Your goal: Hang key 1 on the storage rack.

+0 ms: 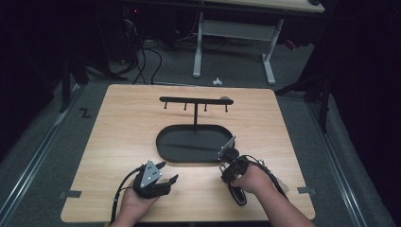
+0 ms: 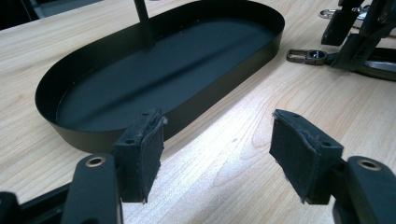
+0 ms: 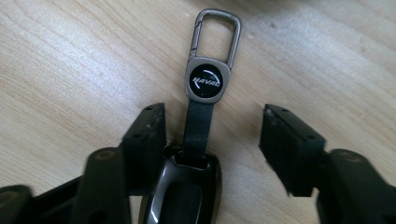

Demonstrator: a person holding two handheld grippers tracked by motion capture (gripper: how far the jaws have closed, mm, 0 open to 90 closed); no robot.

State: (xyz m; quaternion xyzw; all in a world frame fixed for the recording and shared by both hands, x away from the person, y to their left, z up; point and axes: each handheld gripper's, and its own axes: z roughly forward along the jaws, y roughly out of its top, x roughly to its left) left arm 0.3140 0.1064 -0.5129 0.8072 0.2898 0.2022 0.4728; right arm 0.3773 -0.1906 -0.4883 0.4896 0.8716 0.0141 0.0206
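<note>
- A car key [image 3: 184, 196] with a dark strap and a metal clip [image 3: 212, 56] is seen lying flat on the wooden table [image 1: 113, 132], just in front of the near right rim of the black oval tray [image 1: 163, 142].
- In the right gripper view the key's body is cut off by the bottom edge; its strap runs up between the jaws to a round badge, whose lettering is too small to be read with certainty.
- The right gripper [image 3: 212, 140] is held over the key with its jaws spread; the left pad is just beside the key's shoulder, the right pad well apart from it. Nothing is gripped.
- The left gripper [image 2: 217, 149] is held wide open above bare wood, near the tray's rim, with nothing between its pads.
- From above, the key is largely hidden under the right hand [image 1: 255, 179].
- A post rises from the tray to a crossbar with hooks [image 1: 195, 100]; in the left gripper view the post is cut off at the top.
</note>
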